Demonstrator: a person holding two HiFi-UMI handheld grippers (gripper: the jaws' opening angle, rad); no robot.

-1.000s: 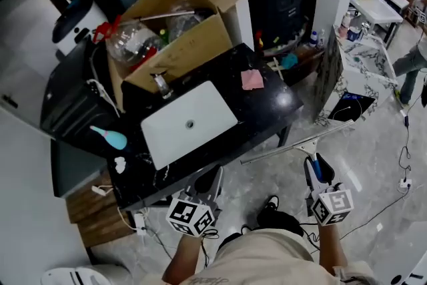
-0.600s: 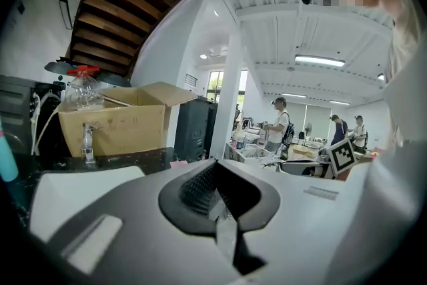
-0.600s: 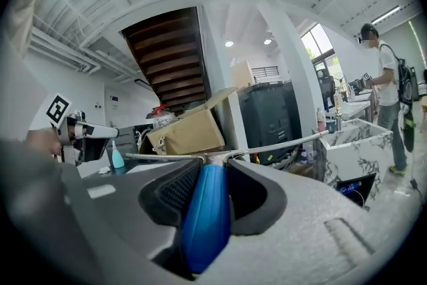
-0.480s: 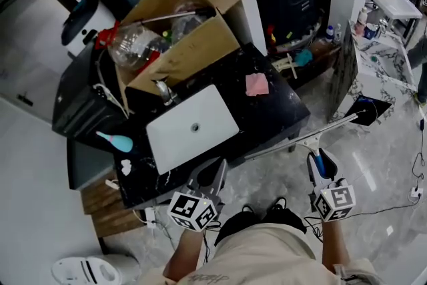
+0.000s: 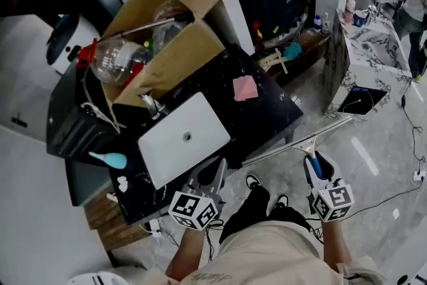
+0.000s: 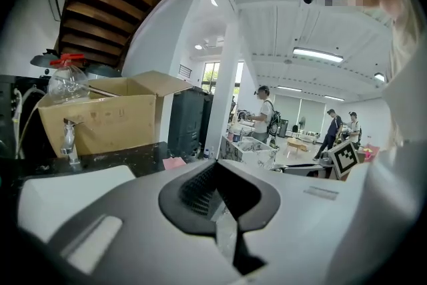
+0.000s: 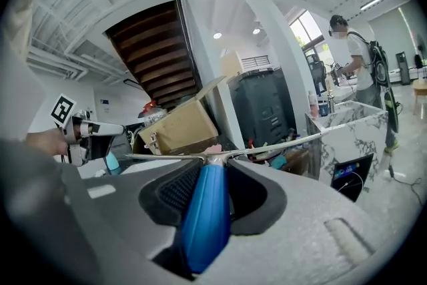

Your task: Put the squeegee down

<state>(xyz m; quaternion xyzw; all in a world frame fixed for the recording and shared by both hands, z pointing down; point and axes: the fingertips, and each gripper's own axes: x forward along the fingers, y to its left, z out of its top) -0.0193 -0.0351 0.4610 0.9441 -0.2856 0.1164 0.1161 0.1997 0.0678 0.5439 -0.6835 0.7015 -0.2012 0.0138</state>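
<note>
The squeegee (image 5: 300, 142) has a smooth, rounded blue handle and a long, thin metal blade bar. The right gripper (image 5: 315, 165) has its jaws clamped on the handle. The squeegee is held in the air, with the bar level just off the front right edge of the counter (image 5: 267, 110), above the glossy floor (image 5: 373, 157). The counter is black speckled stone with a white rectangular sink (image 5: 167, 143). A pink cloth (image 5: 244, 87) lies near its right edge, and an open cardboard box (image 5: 180, 57) stands at the back. The left gripper (image 5: 212, 175) has its jaws together on nothing.

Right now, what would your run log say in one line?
right hand-held gripper: shut on squeegee | squeegee: in air by black counter, not yet down | left hand-held gripper: shut, empty
</note>
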